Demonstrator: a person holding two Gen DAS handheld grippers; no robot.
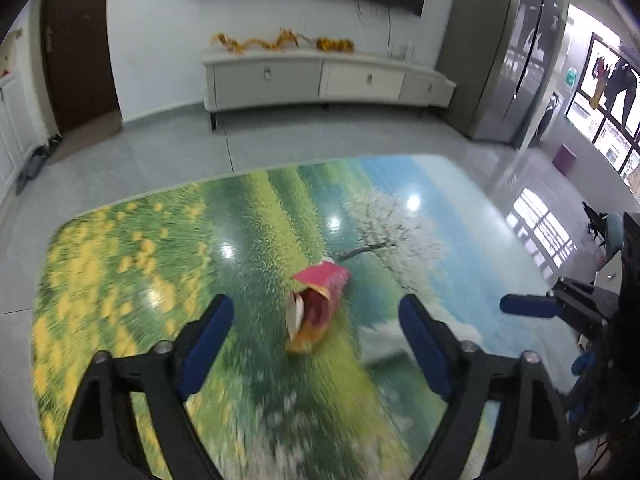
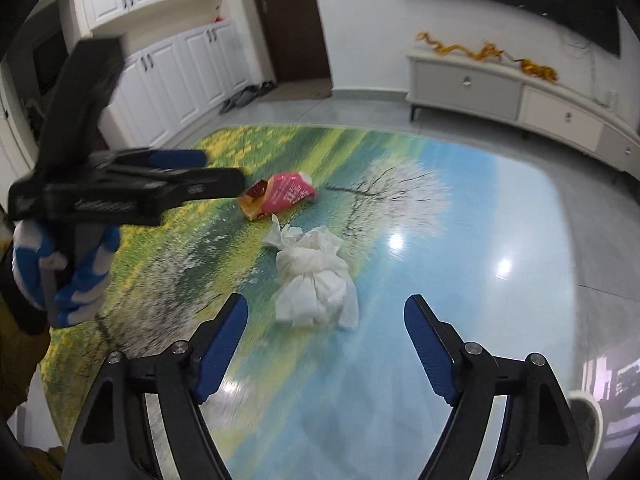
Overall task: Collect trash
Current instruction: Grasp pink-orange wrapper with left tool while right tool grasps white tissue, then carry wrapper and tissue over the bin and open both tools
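Now both tongs gape wide, empty: left tongs (image 1: pixel 316 316) above the red snack bag (image 1: pixel 318 304), right tongs (image 2: pixel 326 316) near the crumpled tissue (image 2: pixel 316 280) on the table (image 2: pixel 460 280).

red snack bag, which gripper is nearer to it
Left. The left gripper hangs open right over the red snack bag; the right gripper sits farther back, open above the white tissue.
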